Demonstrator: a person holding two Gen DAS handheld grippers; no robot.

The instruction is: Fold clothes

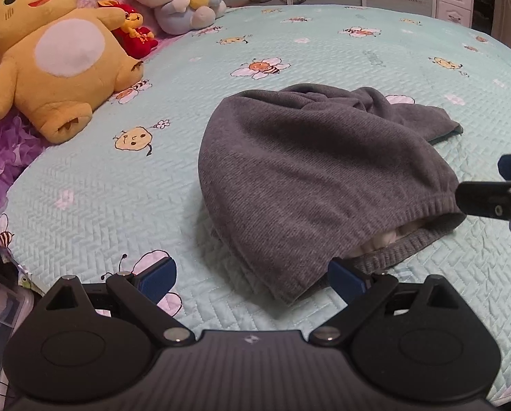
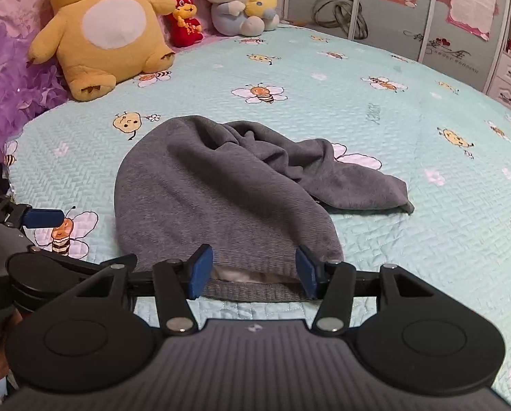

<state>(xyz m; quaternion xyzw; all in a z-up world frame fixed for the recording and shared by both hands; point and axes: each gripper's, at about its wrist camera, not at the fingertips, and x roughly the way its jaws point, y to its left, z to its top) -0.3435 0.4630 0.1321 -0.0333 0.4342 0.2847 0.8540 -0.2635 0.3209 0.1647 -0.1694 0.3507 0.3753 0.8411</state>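
One garment (image 1: 310,178) is all we have to fold, a grey knit piece with a ribbed elastic hem, and it lies on the bed (image 1: 187,78) near the front edge of the bee-print quilt. We judge the job barely begun. The near half looks smoothed into a rounded, fairly flat panel, but the far end (image 2: 289,150) is bunched in wrinkles, with one flap trailing off to the right. No crisp fold line shows anywhere, and the hem gapes so that the pale lining (image 2: 255,275) is visible inside.

Our left claw (image 1: 252,279) is released, its blue pads spread wide; its right pad sits at the garment's near corner and nothing is between them. Our right claw (image 2: 253,272) is likewise spread, its pads straddling the hem, which lies loose in the gap; we cannot tell whether either pad touches the cloth.

What is left, as we read it: seize the hem, straighten the crumpled far end, then make the folds themselves. Plush toys (image 2: 104,30) along the headboard stand well apart from the work.
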